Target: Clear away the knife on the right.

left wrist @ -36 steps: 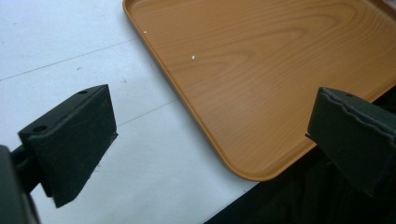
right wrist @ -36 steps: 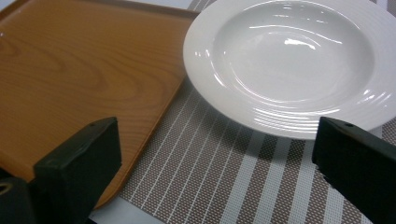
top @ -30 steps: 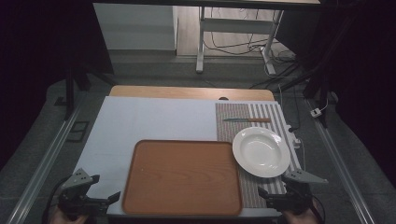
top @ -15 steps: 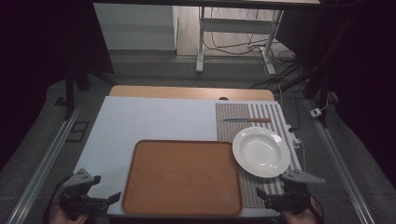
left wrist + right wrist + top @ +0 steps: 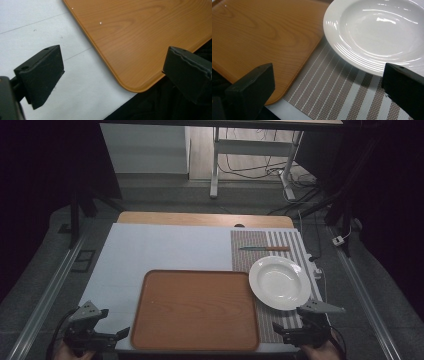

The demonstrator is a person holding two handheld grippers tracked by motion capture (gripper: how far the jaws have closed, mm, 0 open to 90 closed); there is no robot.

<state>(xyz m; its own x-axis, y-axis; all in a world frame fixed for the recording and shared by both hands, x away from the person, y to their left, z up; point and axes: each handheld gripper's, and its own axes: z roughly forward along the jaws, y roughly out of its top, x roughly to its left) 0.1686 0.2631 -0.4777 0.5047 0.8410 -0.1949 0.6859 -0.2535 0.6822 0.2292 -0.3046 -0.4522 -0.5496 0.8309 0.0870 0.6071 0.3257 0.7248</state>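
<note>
A brown wooden tray [image 5: 196, 310] lies empty at the table's near middle. To its right a white deep plate [image 5: 279, 282] rests on a striped placemat [image 5: 265, 251], its rim just over the tray's right edge. A knife [image 5: 265, 249] with an orange handle lies on the mat behind the plate. My left gripper [image 5: 122, 334] is open at the tray's near left corner [image 5: 135, 85]. My right gripper [image 5: 278, 333] is open at the tray's near right corner [image 5: 274, 97], with the plate [image 5: 377, 37] just ahead.
A white sheet [image 5: 160, 250] covers the tabletop, with a bare wooden strip [image 5: 205, 218] at the far edge. Metal rails [image 5: 45, 295] run along both sides. Beyond the table stand a desk frame [image 5: 250, 150] and cables on the floor.
Both grippers have drawn back slightly toward the near edge of the table. Tray, plate and knife have not moved.
</note>
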